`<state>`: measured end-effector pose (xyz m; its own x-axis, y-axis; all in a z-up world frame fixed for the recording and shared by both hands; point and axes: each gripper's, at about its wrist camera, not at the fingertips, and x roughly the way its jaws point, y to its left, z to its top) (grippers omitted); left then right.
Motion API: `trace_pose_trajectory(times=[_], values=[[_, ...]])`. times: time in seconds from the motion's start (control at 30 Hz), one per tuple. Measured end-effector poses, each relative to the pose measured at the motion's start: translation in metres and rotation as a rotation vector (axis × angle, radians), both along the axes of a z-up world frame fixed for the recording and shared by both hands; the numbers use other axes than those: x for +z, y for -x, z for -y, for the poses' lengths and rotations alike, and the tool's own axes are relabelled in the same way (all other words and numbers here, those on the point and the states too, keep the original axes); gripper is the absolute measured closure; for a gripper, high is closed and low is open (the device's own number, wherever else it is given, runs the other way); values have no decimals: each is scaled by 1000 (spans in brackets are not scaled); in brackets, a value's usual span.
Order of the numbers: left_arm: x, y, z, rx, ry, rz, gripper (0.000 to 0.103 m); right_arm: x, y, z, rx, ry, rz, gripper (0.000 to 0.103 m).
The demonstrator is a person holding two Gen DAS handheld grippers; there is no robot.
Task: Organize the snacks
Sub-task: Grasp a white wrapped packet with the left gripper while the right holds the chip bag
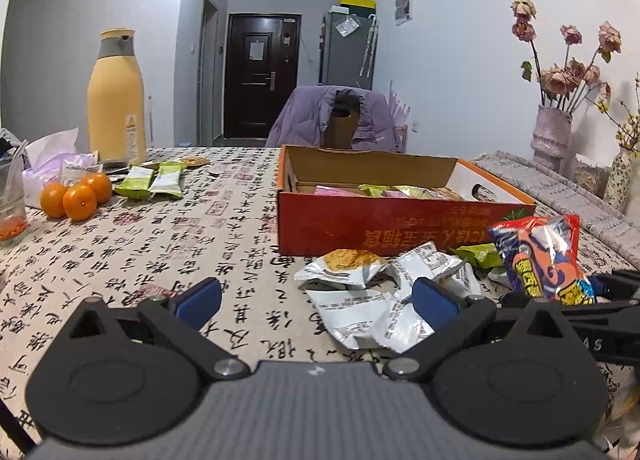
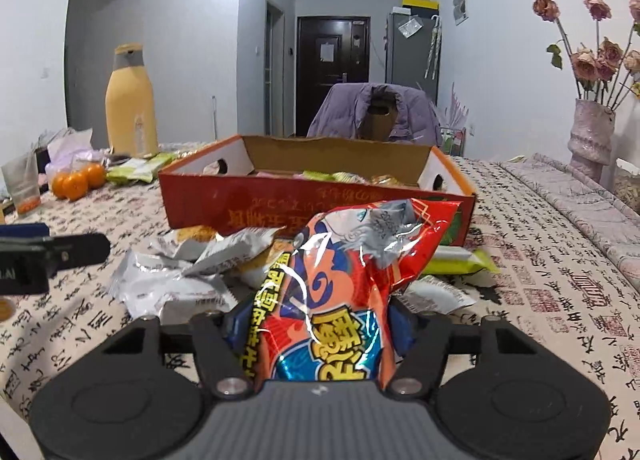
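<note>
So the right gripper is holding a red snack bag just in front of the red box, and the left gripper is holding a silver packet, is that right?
Not quite. The left gripper holds nothing: its jaws stand open above the silver packets, as the left wrist view shows. The rest holds: the right gripper is shut on the red snack bag in front of the red box.

A red and orange snack bag with yellow lettering, silver packets, a red box, orange tangerines, a pale yellow bottle and a calligraphy-printed cream tablecloth.

Yellow flask, three oranges, flower vase
</note>
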<state>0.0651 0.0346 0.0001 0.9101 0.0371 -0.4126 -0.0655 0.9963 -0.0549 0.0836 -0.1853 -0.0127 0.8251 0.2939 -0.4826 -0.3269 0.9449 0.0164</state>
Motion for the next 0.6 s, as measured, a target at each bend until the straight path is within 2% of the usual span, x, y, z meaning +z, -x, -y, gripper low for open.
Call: trace_pose_trajectory(times=[0.3,0.43,0.6], values=[[-8,-20,30,-94,-52,-37,0,5,-5,24,-51,-45,19,39],[-16,-32,44,-138,-79,-82,0,4,-7,32,-67,-57,15,39],[-21,-43,54,-154,-89,-116,0,3,-8,38,-72,-70,14,39]])
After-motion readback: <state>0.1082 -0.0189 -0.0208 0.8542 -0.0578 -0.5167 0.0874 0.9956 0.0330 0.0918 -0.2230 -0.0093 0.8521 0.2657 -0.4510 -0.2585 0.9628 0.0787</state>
